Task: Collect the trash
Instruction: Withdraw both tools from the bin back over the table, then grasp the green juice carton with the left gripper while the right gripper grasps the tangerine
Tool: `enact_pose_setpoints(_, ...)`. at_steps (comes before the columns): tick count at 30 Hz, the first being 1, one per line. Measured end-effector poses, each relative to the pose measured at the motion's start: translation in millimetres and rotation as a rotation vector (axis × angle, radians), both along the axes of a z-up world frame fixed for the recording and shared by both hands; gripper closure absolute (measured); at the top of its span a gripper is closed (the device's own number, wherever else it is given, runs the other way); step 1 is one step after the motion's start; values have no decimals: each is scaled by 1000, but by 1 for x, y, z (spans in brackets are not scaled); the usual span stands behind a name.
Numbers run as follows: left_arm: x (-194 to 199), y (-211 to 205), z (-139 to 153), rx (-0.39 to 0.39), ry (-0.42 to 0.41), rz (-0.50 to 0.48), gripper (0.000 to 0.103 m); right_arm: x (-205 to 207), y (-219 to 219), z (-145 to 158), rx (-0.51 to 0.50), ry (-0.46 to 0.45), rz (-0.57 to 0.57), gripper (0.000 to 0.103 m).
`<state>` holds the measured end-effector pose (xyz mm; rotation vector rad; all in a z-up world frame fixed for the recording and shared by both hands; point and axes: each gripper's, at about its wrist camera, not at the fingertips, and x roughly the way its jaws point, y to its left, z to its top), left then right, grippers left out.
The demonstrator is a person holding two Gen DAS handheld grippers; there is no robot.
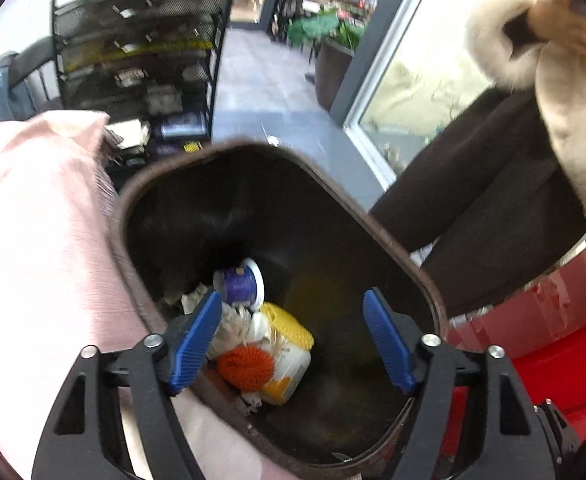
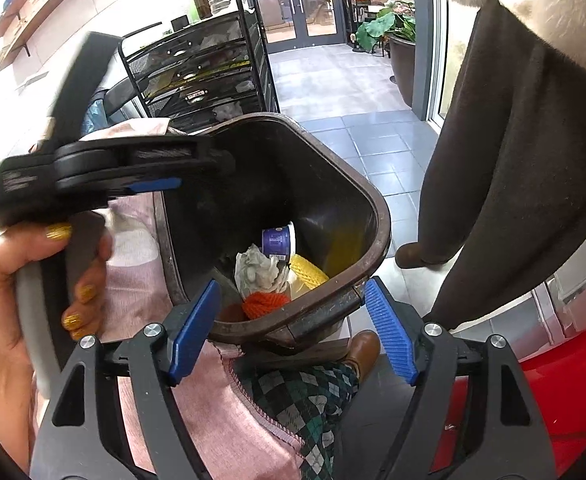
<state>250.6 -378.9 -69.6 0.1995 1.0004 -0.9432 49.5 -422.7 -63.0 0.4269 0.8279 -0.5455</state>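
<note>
Pink knit fabric (image 1: 33,240) fills the left of our left wrist view, pressed against the side of the brown bin (image 1: 141,184) we are looking down into. Our left gripper (image 1: 293,344) hangs over the bin's mouth with its blue pads (image 1: 195,344) spread wide and nothing between them. Below lie the collected pieces: crumpled paper (image 1: 233,324), a purple-labelled cup (image 1: 239,284) on its side, an orange mesh ball (image 1: 245,366) and a yellow-lidded jar (image 1: 289,356). From our right wrist view, the left hand (image 2: 1,300) with yellow-painted nails grips its handle at far left. Our right gripper (image 2: 291,328) sits lower, jaws also wide and empty, straddling the bin's near rim without, as far as we can tell, touching it. A black mesh rack (image 2: 205,68) stands behind, and a person in a dark coat (image 2: 525,152) stands at right.
</note>
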Motion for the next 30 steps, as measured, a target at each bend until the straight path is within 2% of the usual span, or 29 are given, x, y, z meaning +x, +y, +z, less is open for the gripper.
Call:
enact_pose_setpoints(3, -2, 22, 16, -20, -28, 29, 27, 3, 1, 1, 3, -5, 2, 25)
enact_pose_setpoints(7, -3, 72, 32, -83, -55, 88, 16, 15, 10, 6, 17, -34, 40, 25)
enact_pose_setpoints(9, -2, 97, 35, -73, -88, 125, 16, 26, 20, 10, 21, -48, 83, 23)
enact_pose_setpoints(11, 0, 131, 40, -76, -119, 172, 15, 40, 35, 16, 32, -75, 135, 16)
enact_pose_setpoints(14, 7, 184, 47, -64, -193, 272, 13, 68, 64, 24, 72, -117, 252, 16)
enact_pose_setpoints(18, 24, 255, 48, 4, -272, 446, 13, 106, 105, 29, 127, -136, 384, 16)
enact_pose_setpoints(22, 43, 326, 42, -8, -241, 611, 13, 144, 150, 30, 144, -115, 502, 16)
enact_pose_setpoints(24, 49, 352, 36, 9, -231, 679, 13, 160, 171, 27, 153, -88, 550, 16)
enact_pose_setpoints(27, 55, 375, 31, 41, -233, 739, 14, 181, 197, 22, 172, -48, 617, 16)
enact_pose_setpoints(30, 60, 391, 26, 67, -220, 750, 14, 203, 225, 12, 185, -4, 671, 16)
